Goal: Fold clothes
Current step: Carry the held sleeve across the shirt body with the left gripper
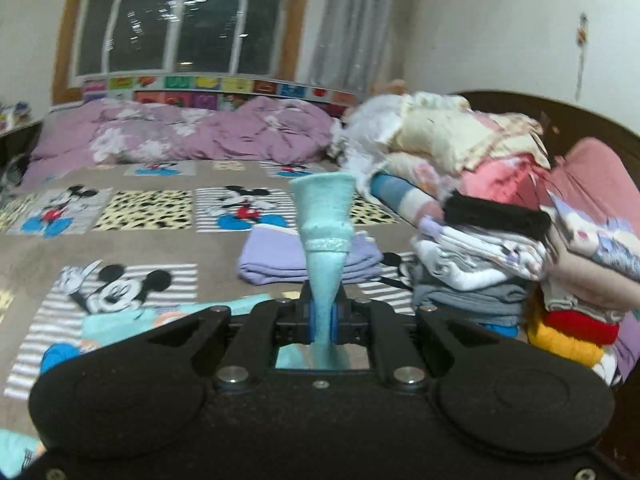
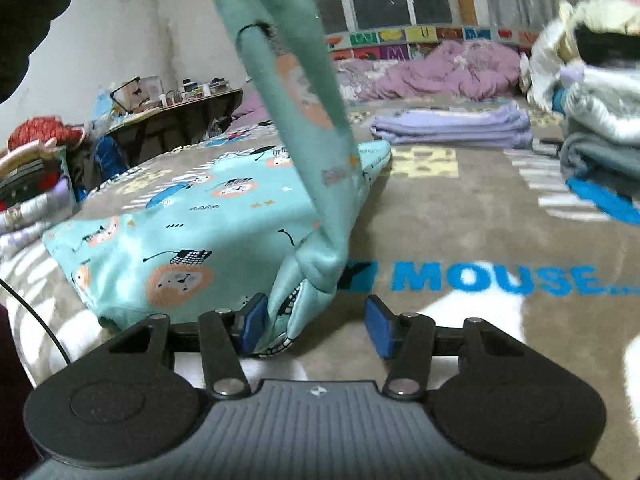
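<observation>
The turquoise lion-print cotton garment (image 2: 200,224) is lying partly folded on the bed, one sleeve (image 1: 326,232) rising toward 12 o'clock.
</observation>
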